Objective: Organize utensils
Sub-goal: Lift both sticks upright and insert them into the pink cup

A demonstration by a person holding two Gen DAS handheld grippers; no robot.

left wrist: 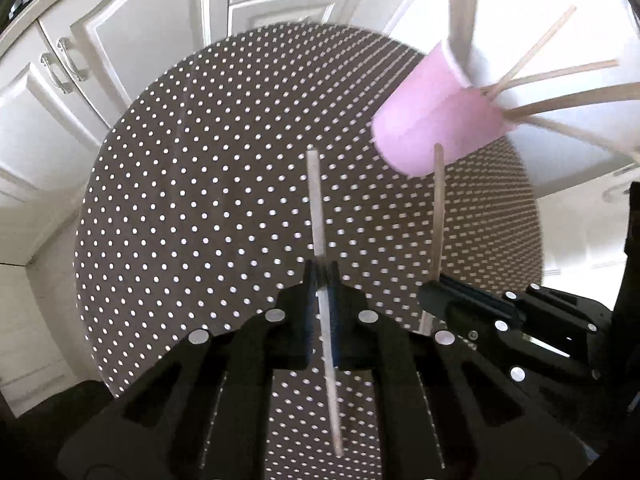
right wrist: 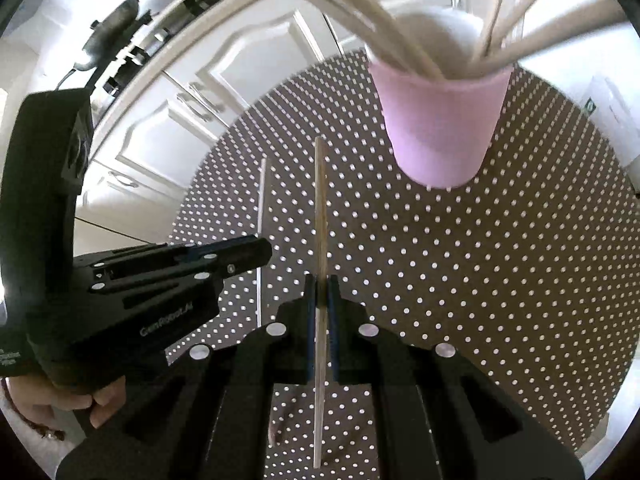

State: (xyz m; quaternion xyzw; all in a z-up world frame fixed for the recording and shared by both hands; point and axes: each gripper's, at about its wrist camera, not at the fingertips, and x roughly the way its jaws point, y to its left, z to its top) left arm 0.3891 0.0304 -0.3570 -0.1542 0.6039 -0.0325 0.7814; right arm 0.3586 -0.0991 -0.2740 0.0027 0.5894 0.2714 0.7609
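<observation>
My left gripper (left wrist: 322, 270) is shut on a pale stick (left wrist: 316, 200) and holds it above the dotted round table (left wrist: 200, 184). My right gripper (right wrist: 321, 282) is shut on a wooden stick (right wrist: 320, 200), also above the table. A pink cup (right wrist: 438, 120) holding several wooden sticks stands ahead of the right gripper; in the left wrist view the pink cup (left wrist: 432, 116) is at the upper right. The right gripper (left wrist: 436, 290) with its wooden stick (left wrist: 437, 208) shows to the right in the left wrist view. The left gripper (right wrist: 266, 250) shows at left in the right wrist view.
White kitchen cabinets (left wrist: 120, 60) with metal handles stand beyond the table. A stove with a pan (right wrist: 116, 24) sits on the counter at the upper left of the right wrist view. A hand (right wrist: 52, 400) grips the left tool.
</observation>
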